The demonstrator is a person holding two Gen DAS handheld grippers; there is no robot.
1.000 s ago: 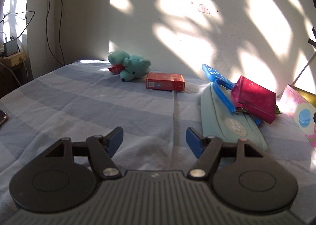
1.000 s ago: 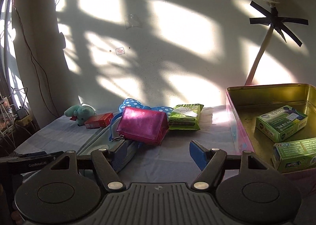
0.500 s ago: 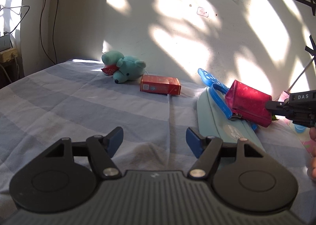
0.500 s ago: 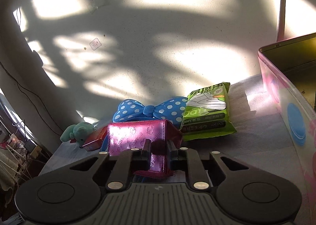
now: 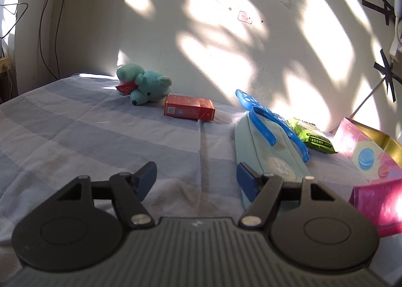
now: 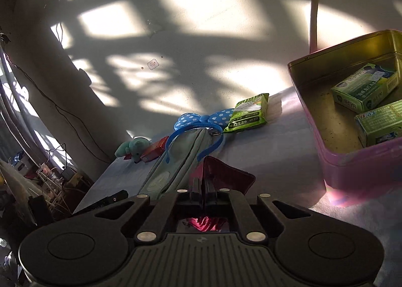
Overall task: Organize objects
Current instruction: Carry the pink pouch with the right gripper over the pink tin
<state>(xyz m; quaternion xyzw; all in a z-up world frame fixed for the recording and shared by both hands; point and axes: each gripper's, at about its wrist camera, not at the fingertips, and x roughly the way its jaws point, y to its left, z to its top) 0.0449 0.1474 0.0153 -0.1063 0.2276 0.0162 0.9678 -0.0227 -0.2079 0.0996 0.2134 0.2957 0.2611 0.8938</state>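
Shiny magenta faux-leather pouch (image 6: 221,176), creased, now lifted off the pale-blue pencil case (image 6: 173,161), pinched in right gripper (image 6: 203,195) beside the pink tin box (image 6: 351,173); left gripper (image 5: 196,178) fingers spread, unchanged.

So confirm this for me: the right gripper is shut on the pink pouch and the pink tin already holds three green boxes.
Not quite: the pink tin holds two green boxes, as the right wrist view shows. The rest stands: the right gripper is shut on the pink pouch.
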